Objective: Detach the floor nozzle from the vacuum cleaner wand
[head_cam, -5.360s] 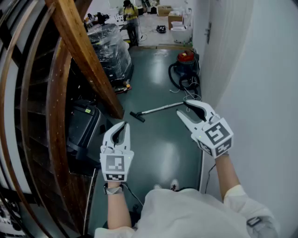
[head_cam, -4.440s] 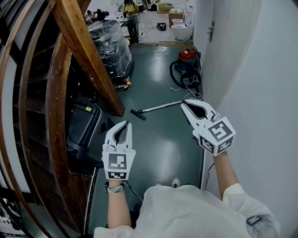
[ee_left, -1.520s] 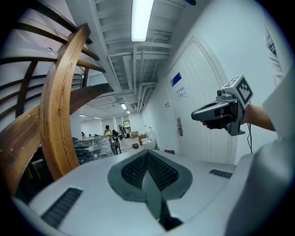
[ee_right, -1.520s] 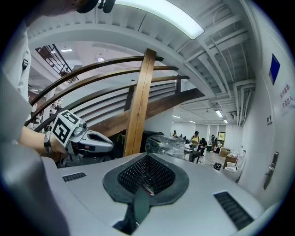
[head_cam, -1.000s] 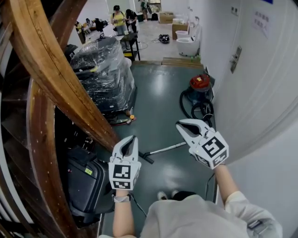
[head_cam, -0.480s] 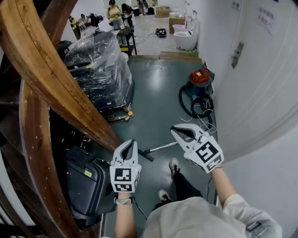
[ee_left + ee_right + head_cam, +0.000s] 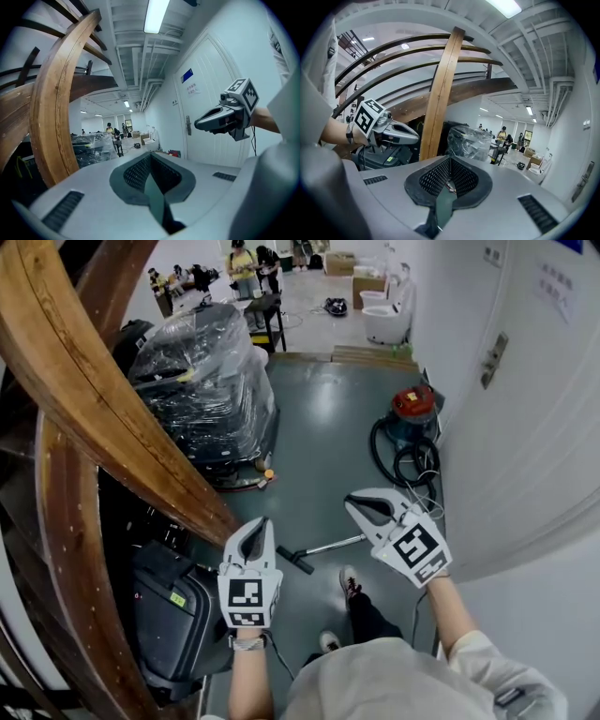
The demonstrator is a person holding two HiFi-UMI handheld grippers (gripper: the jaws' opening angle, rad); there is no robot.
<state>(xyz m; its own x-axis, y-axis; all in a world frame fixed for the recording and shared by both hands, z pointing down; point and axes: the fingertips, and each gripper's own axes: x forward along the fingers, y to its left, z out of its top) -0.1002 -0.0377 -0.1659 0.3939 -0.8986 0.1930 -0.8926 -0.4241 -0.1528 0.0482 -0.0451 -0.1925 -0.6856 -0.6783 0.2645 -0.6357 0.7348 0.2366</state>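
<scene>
Hallway seen from above the person's head. Nozzle [image 7: 301,562] is still joined to the wand [image 7: 336,545], and both lie on the green floor [image 7: 319,446] just ahead of the person's shoes, low between the two grippers. Left gripper [image 7: 260,523] and right gripper [image 7: 352,505] are both closed and empty, held above the floor, touching nothing. Detaching looks unstarted: reaching down, gripping and pulling apart are all left. Room is narrow. A wooden beam [image 7: 112,399] and a black case [image 7: 173,606] crowd the left, a white wall [image 7: 534,456] the right. Open floor runs ahead toward the red canister [image 7: 413,413].
</scene>
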